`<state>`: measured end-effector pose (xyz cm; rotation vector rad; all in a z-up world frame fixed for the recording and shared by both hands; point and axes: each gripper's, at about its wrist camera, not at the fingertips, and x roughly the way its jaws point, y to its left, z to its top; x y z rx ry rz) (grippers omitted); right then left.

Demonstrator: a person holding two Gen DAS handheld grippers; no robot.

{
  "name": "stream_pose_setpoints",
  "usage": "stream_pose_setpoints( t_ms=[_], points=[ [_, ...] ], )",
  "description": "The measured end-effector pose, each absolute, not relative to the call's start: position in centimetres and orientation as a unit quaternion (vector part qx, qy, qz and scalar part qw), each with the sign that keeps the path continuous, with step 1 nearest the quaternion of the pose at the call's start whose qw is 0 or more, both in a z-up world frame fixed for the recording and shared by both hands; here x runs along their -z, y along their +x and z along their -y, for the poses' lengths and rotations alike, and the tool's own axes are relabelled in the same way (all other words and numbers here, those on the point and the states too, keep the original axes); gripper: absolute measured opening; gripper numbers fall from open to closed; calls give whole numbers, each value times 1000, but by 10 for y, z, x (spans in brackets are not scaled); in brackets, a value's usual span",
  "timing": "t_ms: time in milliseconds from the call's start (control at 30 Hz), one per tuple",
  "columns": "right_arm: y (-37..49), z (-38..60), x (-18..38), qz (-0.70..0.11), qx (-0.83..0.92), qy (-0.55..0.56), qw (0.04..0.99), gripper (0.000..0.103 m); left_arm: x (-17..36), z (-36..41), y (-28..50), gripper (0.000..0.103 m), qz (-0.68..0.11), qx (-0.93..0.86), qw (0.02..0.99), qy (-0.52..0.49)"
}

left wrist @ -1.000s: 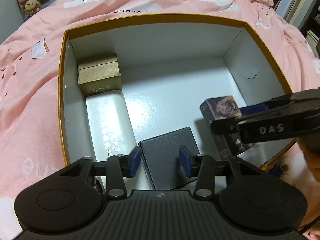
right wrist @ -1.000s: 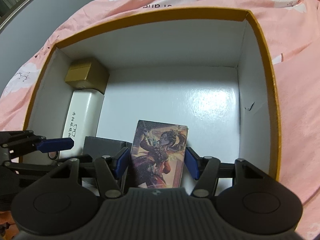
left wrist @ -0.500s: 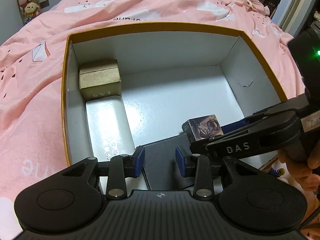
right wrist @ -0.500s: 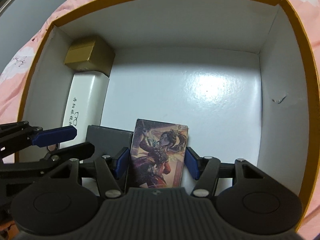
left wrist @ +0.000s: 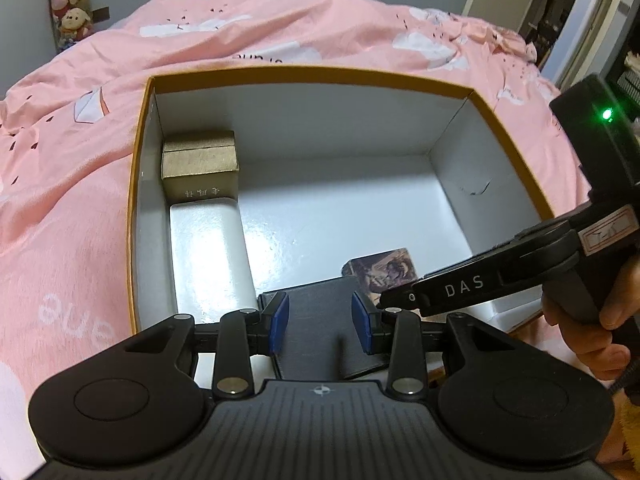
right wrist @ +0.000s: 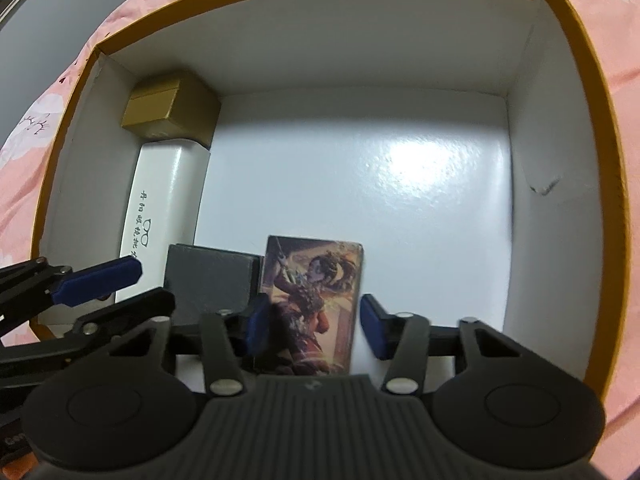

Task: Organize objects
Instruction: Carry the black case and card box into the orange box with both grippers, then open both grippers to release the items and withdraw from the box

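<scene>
While the right gripper (right wrist: 310,326), jaws parted, sets the card box (right wrist: 310,300) beside the grey box (left wrist: 324,328), the spread left gripper (left wrist: 320,322) hovers; next, withdraw.

The near end of the grey box (left wrist: 320,320) disappears under the body of the left hand-held gripper (left wrist: 319,322), so how far it runs toward the near wall cannot be told. The picture box (right wrist: 310,304) loses its lower edge behind the right hand-held gripper (right wrist: 310,328), and whether its left pad actually touches the box is unclear; a gap shows on the right. In the left view that picture box is mostly covered by the right tool's arm. The white case (right wrist: 164,204) carries print too small to read, and its near end is hidden. The stuffed toys (left wrist: 68,4) are cut by the frame's edge.
</scene>
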<state>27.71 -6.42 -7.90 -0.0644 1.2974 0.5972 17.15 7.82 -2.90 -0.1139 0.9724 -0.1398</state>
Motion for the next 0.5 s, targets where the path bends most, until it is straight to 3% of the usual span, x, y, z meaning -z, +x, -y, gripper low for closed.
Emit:
stream_pose_setpoints(
  t_ms=[133, 500],
  points=[
    [278, 72, 82, -601, -270, -24, 752, 33, 25, -73, 161, 52, -452, 72, 887, -69],
    [270, 74, 80, -585, -261, -35, 767, 27, 19, -63, 146, 52, -431, 70, 897, -68]
  ],
)
